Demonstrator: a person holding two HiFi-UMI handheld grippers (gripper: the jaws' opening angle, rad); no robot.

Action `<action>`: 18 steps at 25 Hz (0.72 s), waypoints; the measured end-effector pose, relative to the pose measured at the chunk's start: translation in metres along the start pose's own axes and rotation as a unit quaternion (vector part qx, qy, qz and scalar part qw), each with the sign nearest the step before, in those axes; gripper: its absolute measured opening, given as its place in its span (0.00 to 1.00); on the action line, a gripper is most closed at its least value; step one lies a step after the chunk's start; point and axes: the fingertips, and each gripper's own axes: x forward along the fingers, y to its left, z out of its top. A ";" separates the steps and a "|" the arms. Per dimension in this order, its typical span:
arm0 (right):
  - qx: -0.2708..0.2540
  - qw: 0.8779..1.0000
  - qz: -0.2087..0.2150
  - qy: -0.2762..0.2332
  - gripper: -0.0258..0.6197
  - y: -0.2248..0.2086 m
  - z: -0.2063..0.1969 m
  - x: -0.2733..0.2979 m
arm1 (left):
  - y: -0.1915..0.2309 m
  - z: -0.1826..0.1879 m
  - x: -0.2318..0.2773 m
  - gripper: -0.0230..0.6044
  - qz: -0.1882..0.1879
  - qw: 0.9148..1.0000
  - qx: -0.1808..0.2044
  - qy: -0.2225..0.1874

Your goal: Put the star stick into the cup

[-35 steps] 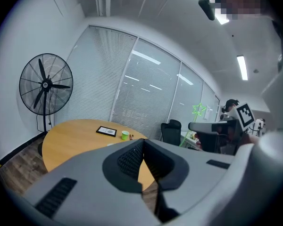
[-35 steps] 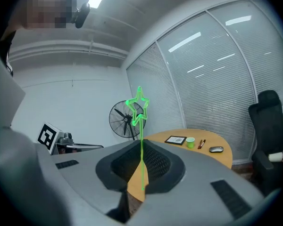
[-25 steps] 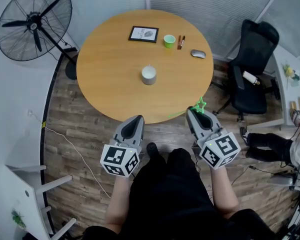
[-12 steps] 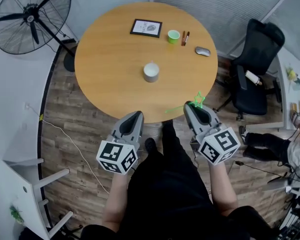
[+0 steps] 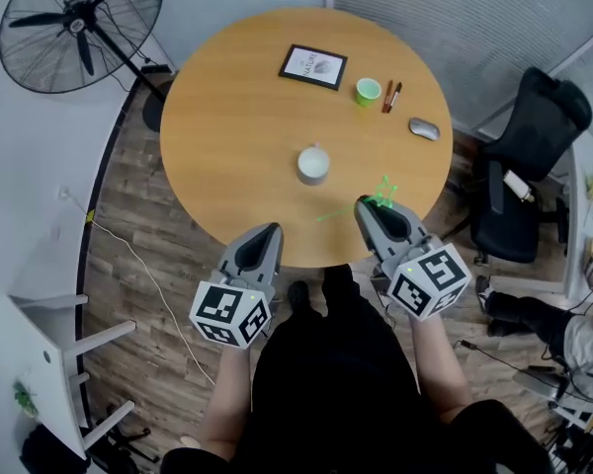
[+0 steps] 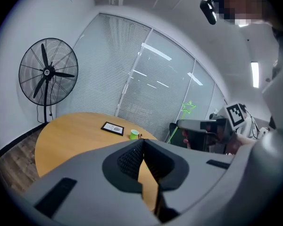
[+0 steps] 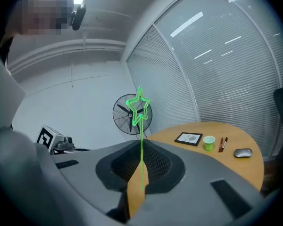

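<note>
Star stick [image 7: 141, 128]: thin green wand held in the right gripper [image 5: 371, 208], over the near right part of the round table [image 5: 227, 136]
Long axis: in the right gripper view it ran straight up from between the jaws, star end on top; in the head view it lay slantwise, star end farther from the person and to the right, bare end jutting left past the gripper
White cup [image 5: 313, 164]: stood upright near the table's middle, beyond and left of the star, apart from it
Change: a second before, the star hung outside the table's rim, over the floor; at this moment it was over the wood and nearer the white cup
Right gripper: jaws clamped on the stick part-way along its shaft
Left gripper [image 5: 267, 233]: jaws pressed together with nothing between them, tip at the table's near rim, well apart from stick and cup
</note>
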 end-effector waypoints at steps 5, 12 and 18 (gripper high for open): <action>-0.003 0.999 0.041 0.022 0.08 -0.022 0.011 0.037 | 0.017 0.008 0.026 0.03 0.036 0.999 -0.015 0.002; 0.017 0.996 0.081 0.044 0.08 -0.062 0.015 0.079 | 0.030 0.013 0.055 0.03 0.082 0.996 -0.030 0.008; 0.033 0.991 0.107 0.069 0.08 -0.090 0.008 0.114 | 0.035 0.011 0.071 0.03 0.125 0.991 -0.041 0.019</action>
